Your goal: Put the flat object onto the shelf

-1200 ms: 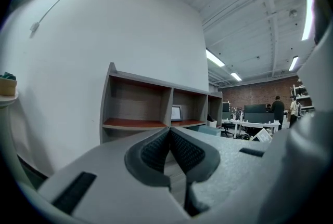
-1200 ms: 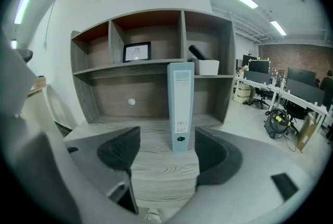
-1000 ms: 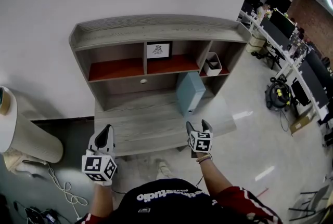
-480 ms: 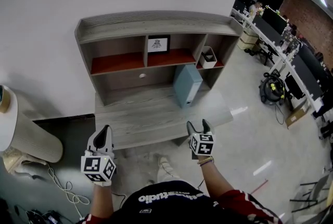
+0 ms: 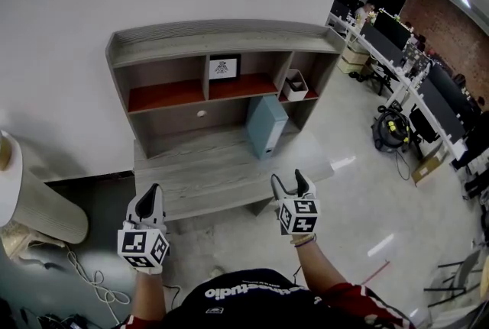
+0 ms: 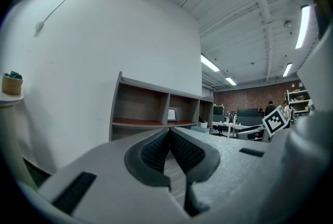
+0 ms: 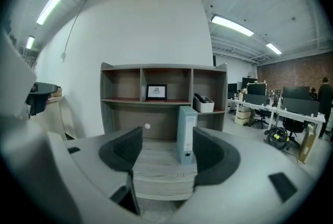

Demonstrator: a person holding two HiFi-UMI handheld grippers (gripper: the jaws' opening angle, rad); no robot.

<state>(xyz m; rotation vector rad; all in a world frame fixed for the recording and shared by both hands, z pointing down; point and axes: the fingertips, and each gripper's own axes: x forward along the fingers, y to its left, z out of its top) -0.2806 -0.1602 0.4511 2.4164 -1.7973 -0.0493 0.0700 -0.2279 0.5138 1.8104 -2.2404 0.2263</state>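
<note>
Right gripper (image 5: pixel 289 183) hangs with jaws spread wide, just now easing inward, nothing between them; left gripper (image 5: pixel 155 192) has its jaws pressed together, empty. Well apart from both, the pale blue upright box file (image 5: pixel 266 126) stands on the grey wooden desk top (image 5: pixel 200 176), beneath the red-lined shelf (image 5: pixel 170 98).

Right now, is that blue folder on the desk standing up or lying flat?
Standing upright. The blue folder rests on its bottom edge on the desk, with its narrow spine showing in the right gripper view.
</note>
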